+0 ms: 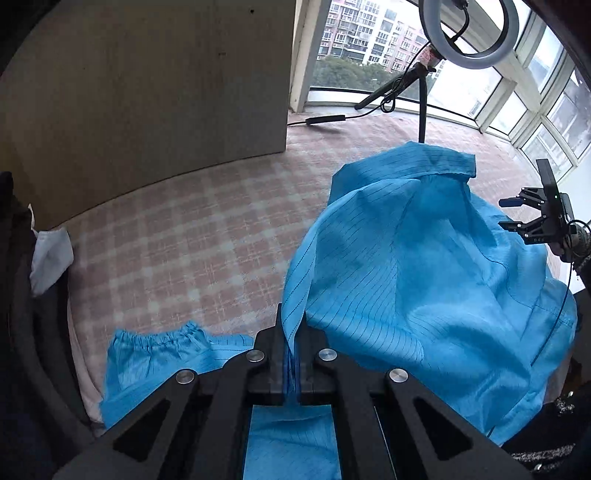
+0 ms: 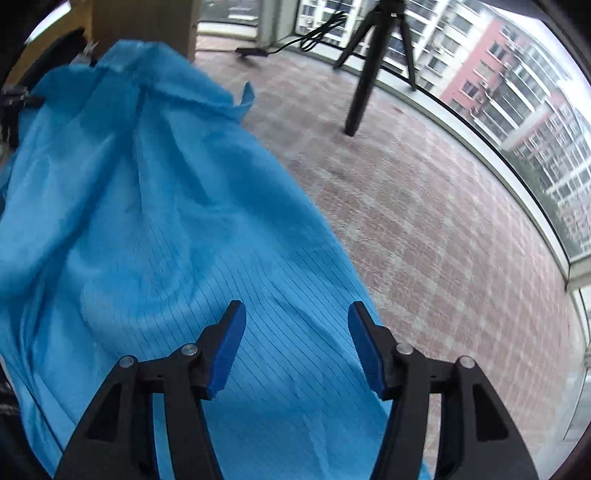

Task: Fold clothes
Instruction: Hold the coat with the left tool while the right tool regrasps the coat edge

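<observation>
A blue pinstriped garment [image 1: 413, 258] lies bunched on the pink checked mattress [image 1: 192, 236]. Its elastic cuff [image 1: 162, 336] lies flat at the lower left. My left gripper [image 1: 291, 354] is shut on a raised edge of the blue garment and lifts it. My right gripper [image 2: 295, 332] is open and empty, hovering just above the garment [image 2: 147, 221] near its right edge. The right gripper also shows in the left wrist view [image 1: 517, 214], open beside the cloth's far right side.
A wooden board [image 1: 147, 92] stands behind the mattress at the left. A ring light [image 1: 469, 29] on a black tripod [image 2: 369, 62] stands by the curved windows [image 2: 517, 110]. A white cloth [image 1: 48, 258] lies at the left edge. A cable [image 1: 332, 120] runs along the far side.
</observation>
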Motion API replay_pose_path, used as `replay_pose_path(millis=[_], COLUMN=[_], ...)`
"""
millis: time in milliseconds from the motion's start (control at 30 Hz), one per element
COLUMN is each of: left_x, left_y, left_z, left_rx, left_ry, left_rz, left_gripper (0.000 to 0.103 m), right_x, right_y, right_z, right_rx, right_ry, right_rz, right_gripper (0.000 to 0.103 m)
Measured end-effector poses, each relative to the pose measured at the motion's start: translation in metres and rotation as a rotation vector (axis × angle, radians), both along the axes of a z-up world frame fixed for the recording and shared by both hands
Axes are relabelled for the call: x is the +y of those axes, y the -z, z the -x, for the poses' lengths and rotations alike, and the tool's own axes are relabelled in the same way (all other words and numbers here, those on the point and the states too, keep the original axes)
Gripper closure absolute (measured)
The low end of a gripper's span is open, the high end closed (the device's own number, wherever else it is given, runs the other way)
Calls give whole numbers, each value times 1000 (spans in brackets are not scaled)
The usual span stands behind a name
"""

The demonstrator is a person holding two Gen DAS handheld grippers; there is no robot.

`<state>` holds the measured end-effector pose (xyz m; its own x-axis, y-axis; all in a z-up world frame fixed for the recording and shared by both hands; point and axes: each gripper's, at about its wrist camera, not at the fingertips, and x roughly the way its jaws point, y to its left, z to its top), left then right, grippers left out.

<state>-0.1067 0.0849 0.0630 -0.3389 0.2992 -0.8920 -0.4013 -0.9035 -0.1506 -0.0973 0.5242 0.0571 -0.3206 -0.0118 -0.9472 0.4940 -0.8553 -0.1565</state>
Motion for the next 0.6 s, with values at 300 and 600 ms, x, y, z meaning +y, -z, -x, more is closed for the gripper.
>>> replay_pose_path(millis=[300,600], left_x=[34,45], left_y=[9,1], left_z=[-3,-4], left_rx=[-4,33], left_ry=[30,54], left_rz=[15,61], left_gripper=[102,102], right_x=[30,82], right_y=[13,-28], right_z=[2,18], right_rx=[2,177], right_ry=[44,314], right_rz=[-59,24], right_gripper=[78,98])
